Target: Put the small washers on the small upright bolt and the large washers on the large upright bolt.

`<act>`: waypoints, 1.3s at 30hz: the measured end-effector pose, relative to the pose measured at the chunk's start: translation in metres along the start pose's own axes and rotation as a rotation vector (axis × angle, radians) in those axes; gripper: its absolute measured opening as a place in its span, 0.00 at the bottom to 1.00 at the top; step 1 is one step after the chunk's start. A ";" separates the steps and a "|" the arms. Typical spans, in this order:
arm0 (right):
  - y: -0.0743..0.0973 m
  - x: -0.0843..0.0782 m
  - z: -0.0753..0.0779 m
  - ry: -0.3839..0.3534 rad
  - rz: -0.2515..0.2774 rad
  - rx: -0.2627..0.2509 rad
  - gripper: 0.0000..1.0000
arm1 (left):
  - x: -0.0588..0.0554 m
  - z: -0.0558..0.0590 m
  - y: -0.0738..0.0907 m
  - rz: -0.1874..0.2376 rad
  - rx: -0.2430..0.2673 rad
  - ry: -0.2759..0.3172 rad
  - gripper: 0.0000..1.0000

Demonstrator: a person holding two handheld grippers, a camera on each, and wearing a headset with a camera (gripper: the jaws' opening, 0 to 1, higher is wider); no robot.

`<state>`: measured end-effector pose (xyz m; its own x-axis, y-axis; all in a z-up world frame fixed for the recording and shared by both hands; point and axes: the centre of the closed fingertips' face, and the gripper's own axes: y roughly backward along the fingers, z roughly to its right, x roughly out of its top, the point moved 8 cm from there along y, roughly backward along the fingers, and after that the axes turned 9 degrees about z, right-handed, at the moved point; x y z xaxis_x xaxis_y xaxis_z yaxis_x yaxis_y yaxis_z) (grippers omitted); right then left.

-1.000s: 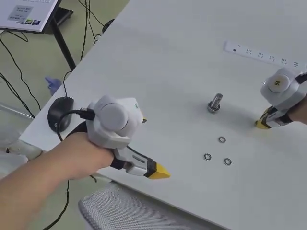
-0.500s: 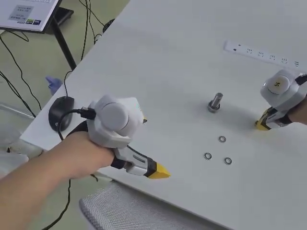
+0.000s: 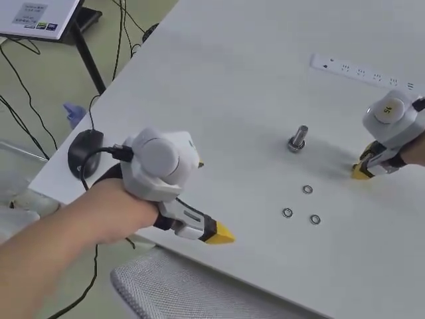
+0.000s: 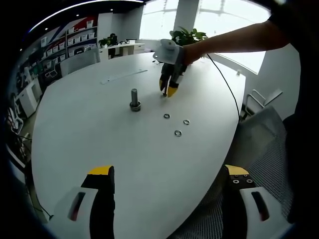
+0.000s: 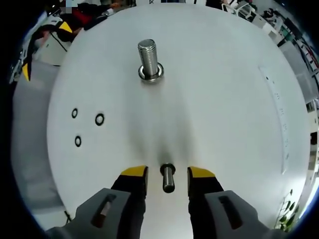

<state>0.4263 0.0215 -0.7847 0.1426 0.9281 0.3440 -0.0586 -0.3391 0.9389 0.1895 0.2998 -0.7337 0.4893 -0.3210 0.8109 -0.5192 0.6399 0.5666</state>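
Right gripper (image 5: 168, 172) is low over the white table (image 3: 232, 80) near its right edge. Its jaws are spread and bracket the small bolt (image 5: 168, 178), with a visible gap on each side, so no pinch. The bolt looks upright with its end toward the camera, though the fisheye angle makes that hard to confirm. Large bolt (image 3: 297, 139) stands upright mid-table, ahead of the right gripper's jaws and well apart from them, and a ring-like base sits flat on the surface. Three washers (image 3: 287, 212) lie flat in a loose cluster between the large bolt and the near edge. They don't touch each other, and neither bolt has one on it. In the right gripper view they sit left of the jaws. Left gripper (image 3: 219, 234) is held in the left hand (image 3: 119, 212) at the near edge, with its yellow tip just over the edge. Its jaws are spread wide with nothing in them, and it is well apart from the washers. Power strip (image 3: 362, 73) lies toward the far right edge. A black puck-shaped device (image 3: 83, 151) with a cable sits at the left corner. Mesh chair back (image 3: 172, 292) is just off the near edge.
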 end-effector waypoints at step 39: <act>0.061 0.026 -0.033 -0.023 0.063 -0.033 0.47 | 0.020 0.004 0.016 0.058 0.024 -0.050 0.99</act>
<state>0.3938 0.0298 -0.7190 0.1603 0.9011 0.4030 -0.1003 -0.3913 0.9148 0.1883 0.3005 -0.7077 0.4222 -0.3186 0.8487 -0.5625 0.6421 0.5209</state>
